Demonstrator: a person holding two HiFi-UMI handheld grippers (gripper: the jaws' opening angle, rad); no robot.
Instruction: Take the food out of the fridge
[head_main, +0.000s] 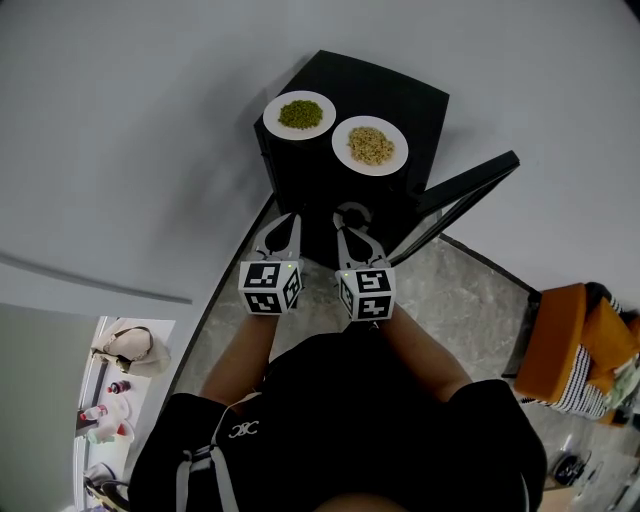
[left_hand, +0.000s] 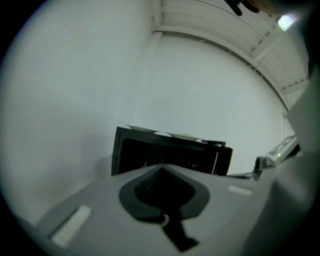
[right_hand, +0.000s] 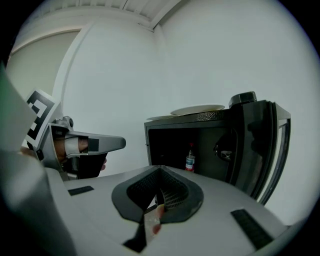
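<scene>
Here the left hand-held gripper (head_main: 284, 224) and right hand-held gripper (head_main: 351, 216), jaws closed, aim near-level at the fridge (head_main: 415, 98).

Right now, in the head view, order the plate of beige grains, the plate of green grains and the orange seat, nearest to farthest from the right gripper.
1. Plate of beige grains, fridge top, right side.
2. Plate of green grains, fridge top, left side.
3. Orange seat, far right.
</scene>
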